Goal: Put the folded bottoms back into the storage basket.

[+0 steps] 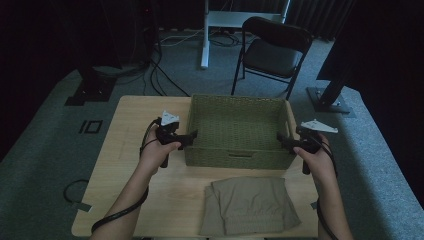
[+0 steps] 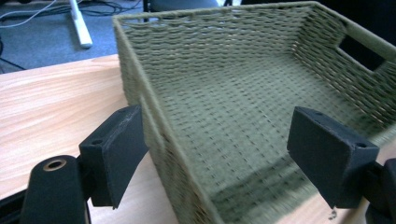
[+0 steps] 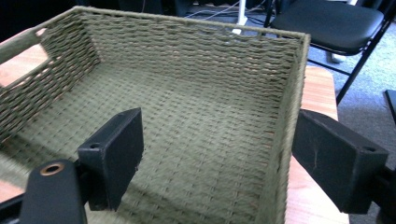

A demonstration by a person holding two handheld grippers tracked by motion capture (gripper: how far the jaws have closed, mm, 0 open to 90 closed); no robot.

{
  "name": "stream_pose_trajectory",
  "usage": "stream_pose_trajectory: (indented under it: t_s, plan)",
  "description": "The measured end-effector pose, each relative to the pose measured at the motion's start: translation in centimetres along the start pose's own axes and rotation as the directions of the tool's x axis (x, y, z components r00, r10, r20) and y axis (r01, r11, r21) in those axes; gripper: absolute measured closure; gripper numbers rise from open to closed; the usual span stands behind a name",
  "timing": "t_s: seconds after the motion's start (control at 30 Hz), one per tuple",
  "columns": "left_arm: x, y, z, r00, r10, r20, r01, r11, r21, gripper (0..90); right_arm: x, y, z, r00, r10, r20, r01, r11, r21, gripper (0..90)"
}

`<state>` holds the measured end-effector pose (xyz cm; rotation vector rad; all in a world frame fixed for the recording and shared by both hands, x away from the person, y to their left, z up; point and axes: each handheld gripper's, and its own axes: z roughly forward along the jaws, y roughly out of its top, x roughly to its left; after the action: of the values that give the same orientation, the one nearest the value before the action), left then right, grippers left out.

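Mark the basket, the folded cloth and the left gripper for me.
basket (image 1: 237, 156): high view, near wall.
folded cloth (image 1: 250, 205): high view, middle of the top fold.
left gripper (image 1: 190, 138): high view, between its fingertips at the basket's left wall.

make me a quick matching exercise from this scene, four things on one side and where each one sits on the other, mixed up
Things:
1. woven basket
2. folded cloth
3. left gripper
4. folding chair

Places:
A. on the floor beyond the table
B. at the basket's left wall, jaws open astride it
C. on the table's near edge, in front of the basket
D. mid-table, between the two grippers

Pairs: 1-D, 2-C, 3-B, 4-A
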<state>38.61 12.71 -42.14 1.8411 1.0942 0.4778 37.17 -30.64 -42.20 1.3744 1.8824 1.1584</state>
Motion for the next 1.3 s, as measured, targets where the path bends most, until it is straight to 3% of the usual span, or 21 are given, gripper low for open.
stream_pose_trajectory:
  t_s: [0.27, 0.47, 0.63, 0.8, 1.0, 1.1, 1.23, 1.3]
  plan:
    - [-2.4, -1.6, -1.4, 0.9981, 0.033, 0.052, -0.032, 0.9993, -0.021, 20.0, 1.0, -1.5, -1.9, 0.9996, 0.002, -0.029, -0.003, 1.0, -0.03, 16.4]
    - [-4.4, -3.2, -1.7, 0.9922, 0.076, 0.099, -0.075, 0.9971, -0.013, 18.2, 1.7, -2.7, -3.0, 0.9986, -0.011, -0.051, 0.009, 1.0, -0.026, 16.4]
    - [-6.1, -4.3, -1.9, 0.9885, 0.083, 0.126, -0.081, 0.9965, -0.02, 18.2, 2.3, -3.9, -3.8, 0.9978, -0.014, -0.065, 0.012, 1.0, -0.026, 16.4]
    - [-7.8, -5.6, -2.0, 0.9804, 0.098, 0.171, -0.099, 0.9951, -0.004, 18.2, 2.8, -5.6, -4.6, 0.9973, -0.009, -0.073, 0.007, 1.0, -0.029, 16.4]
    - [-8.0, -7.1, -1.3, 0.9831, 0.069, 0.17, -0.081, 0.9947, 0.064, 18.2, 3.1, -8.1, -4.7, 0.9973, 0.013, -0.073, -0.012, 1.0, 0.008, 16.3]
    - [-8.4, -8.3, -1.0, 0.9794, 0.057, 0.194, -0.076, 0.9933, 0.088, 18.2, 3.3, -9.7, -4.3, 0.9973, 0.019, -0.071, -0.016, 0.999, 0.041, 16.4]
    - [-8.7, -9.3, -0.5, 0.9812, 0.054, 0.186, -0.074, 0.992, 0.102, 15.9, 3.5, -11.6, -3.6, 0.9969, 0.022, -0.076, -0.016, 0.996, 0.09, 15.6]
    - [-9.1, -10.2, -0.1, 0.9789, 0.037, 0.201, -0.063, 0.9904, 0.123, 15.4, 3.6, -12.2, -3.3, 0.9975, 0.026, -0.066, -0.019, 0.994, 0.104, 15.6]
